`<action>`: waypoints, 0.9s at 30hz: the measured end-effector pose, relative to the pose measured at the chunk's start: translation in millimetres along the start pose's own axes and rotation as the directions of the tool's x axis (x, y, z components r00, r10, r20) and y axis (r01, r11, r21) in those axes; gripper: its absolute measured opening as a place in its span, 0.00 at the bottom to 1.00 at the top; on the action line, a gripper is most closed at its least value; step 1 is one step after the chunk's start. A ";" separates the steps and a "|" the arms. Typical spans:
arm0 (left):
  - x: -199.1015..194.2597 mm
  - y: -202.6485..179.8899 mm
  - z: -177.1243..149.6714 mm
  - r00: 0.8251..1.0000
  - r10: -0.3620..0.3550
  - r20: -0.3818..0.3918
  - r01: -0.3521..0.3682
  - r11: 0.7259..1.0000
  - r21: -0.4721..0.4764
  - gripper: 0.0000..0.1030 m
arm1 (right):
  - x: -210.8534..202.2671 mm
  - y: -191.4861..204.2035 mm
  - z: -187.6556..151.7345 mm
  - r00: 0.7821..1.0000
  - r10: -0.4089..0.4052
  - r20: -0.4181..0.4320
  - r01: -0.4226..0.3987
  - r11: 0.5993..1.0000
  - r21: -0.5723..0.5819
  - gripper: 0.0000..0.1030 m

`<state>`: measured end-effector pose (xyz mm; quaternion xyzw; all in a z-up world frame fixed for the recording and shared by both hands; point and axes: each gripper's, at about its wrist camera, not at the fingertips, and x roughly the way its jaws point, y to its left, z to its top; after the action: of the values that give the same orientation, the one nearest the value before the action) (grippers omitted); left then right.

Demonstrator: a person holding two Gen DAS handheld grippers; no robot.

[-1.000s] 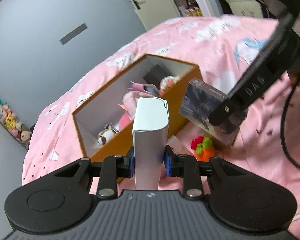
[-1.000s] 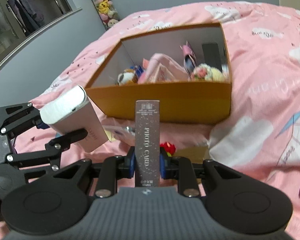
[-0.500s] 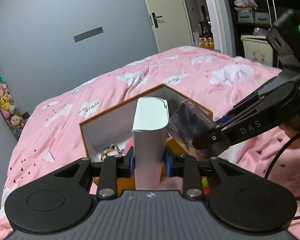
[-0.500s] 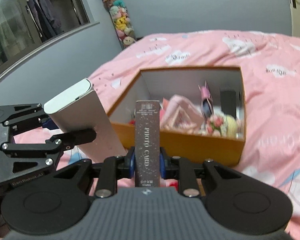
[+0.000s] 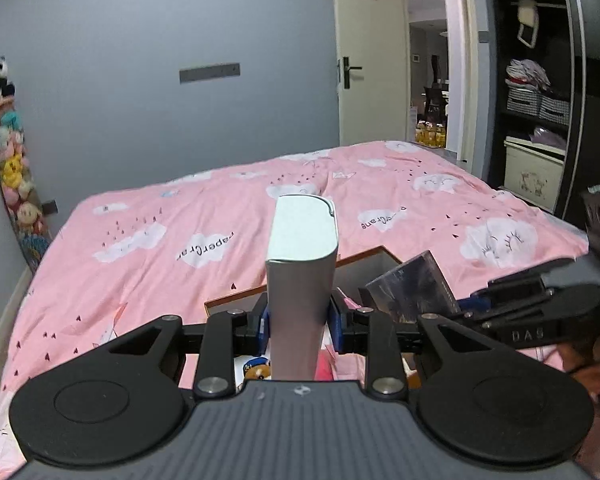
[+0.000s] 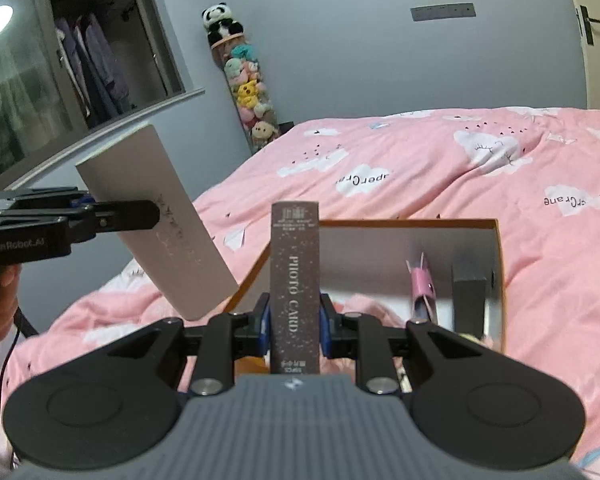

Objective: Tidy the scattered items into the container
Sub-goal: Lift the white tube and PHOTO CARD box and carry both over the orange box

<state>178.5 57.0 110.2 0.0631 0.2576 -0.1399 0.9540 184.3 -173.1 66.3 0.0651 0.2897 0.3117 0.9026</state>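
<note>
My left gripper [image 5: 300,322] is shut on a white box [image 5: 302,276] and holds it upright above the near edge of the orange cardboard box [image 5: 374,254]. My right gripper [image 6: 295,324] is shut on a dark "PHOTO CARD" box [image 6: 295,280], held upright over the near side of the orange box [image 6: 496,264]. In the right wrist view the left gripper [image 6: 100,218] and the white box [image 6: 160,228] are at the left, above the bed. In the left wrist view the right gripper [image 5: 512,312] and the dark box [image 5: 412,288] are at the right.
The orange box lies on a pink cloud-print bedspread [image 5: 180,240] and holds a pink item [image 6: 422,288], a dark block [image 6: 468,300] and small plush toys [image 5: 256,370]. A hanging row of plush toys [image 6: 248,88] is at the wall. A door [image 5: 364,52] and shelves [image 5: 536,100] stand beyond the bed.
Both grippers have risen and tilted up with their boxes still held. The orange box has dropped low in both views and more of the room shows.
</note>
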 end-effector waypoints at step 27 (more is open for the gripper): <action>128.0 17.5 13.6 0.986 0.011 -0.168 0.030 0.970 0.241 0.32 | 116.8 -30.8 10.4 0.999 -0.028 -0.018 0.029 0.997 0.076 0.24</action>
<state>296.2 41.0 57.6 0.1898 0.3186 -0.1690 0.9132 280.8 -126.9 9.3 0.0929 0.3100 0.2880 0.9013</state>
